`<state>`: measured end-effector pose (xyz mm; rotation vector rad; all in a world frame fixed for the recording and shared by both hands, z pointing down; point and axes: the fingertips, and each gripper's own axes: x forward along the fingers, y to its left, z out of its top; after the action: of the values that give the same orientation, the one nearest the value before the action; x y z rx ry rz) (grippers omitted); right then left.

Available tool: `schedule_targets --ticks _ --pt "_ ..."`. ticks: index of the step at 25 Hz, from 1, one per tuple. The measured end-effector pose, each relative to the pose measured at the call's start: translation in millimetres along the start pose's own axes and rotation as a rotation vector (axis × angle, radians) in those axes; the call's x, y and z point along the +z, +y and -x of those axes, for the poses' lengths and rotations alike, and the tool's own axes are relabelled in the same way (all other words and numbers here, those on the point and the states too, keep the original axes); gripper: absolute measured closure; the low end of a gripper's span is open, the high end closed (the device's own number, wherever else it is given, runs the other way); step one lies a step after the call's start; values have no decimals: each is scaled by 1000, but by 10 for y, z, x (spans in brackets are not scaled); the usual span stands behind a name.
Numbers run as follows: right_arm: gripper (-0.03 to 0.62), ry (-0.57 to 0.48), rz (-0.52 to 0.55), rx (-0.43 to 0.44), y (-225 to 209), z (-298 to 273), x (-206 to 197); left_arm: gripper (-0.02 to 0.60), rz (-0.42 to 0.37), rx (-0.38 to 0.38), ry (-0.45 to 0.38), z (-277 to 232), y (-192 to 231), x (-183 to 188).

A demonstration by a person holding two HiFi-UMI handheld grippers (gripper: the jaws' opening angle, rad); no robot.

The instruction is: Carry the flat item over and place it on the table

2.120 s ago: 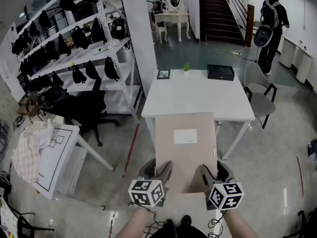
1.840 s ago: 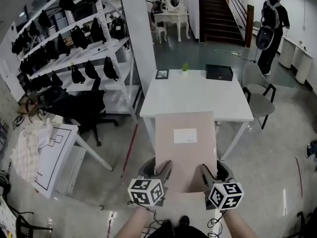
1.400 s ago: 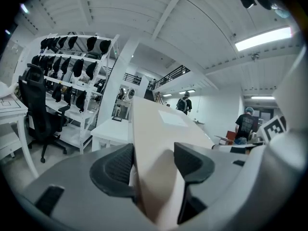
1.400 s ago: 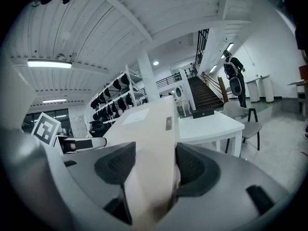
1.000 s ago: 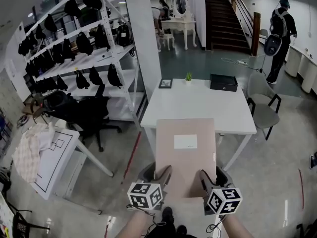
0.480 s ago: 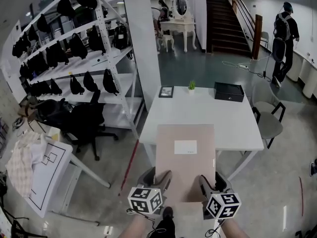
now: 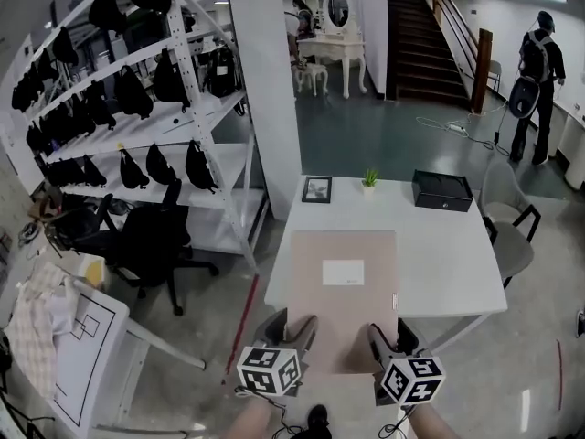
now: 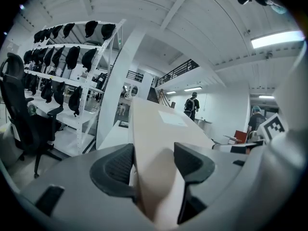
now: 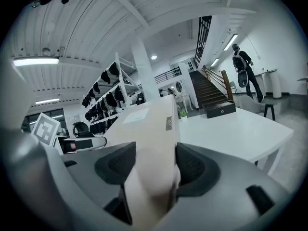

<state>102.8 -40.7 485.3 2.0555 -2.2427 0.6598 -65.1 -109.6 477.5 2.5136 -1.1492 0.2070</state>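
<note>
A flat beige box (image 7: 343, 291) with a white label (image 7: 343, 272) is held level in front of me, its far part over the near edge of the white table (image 7: 457, 263). My left gripper (image 7: 302, 332) is shut on the box's near left edge (image 8: 151, 172). My right gripper (image 7: 377, 337) is shut on its near right edge (image 9: 154, 162). The box runs away between both pairs of jaws in each gripper view. The table (image 9: 240, 131) lies to the right in the right gripper view.
On the table's far edge stand a small picture frame (image 7: 316, 189), a little potted plant (image 7: 369, 180) and a black case (image 7: 442, 190). A grey chair (image 7: 512, 245) is at the right. Shelving with black bags (image 7: 119, 108) and an office chair (image 7: 151, 240) stand left. A person (image 7: 535, 62) stands far right.
The table has come closer and lower in the head view. The box's far end now reaches over the table's near edge. Both grippers keep the same hold.
</note>
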Motion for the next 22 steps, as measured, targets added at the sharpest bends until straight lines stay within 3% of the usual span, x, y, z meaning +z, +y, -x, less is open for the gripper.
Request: schedule_targets --ticks 11,22 --pt "339 4 1 -21 36 -848 252 314 7 -11 7 -605 610 319" --pt "339 37 0 -24 -89 -1267 338 316 19 -6 24 -979 820 393"
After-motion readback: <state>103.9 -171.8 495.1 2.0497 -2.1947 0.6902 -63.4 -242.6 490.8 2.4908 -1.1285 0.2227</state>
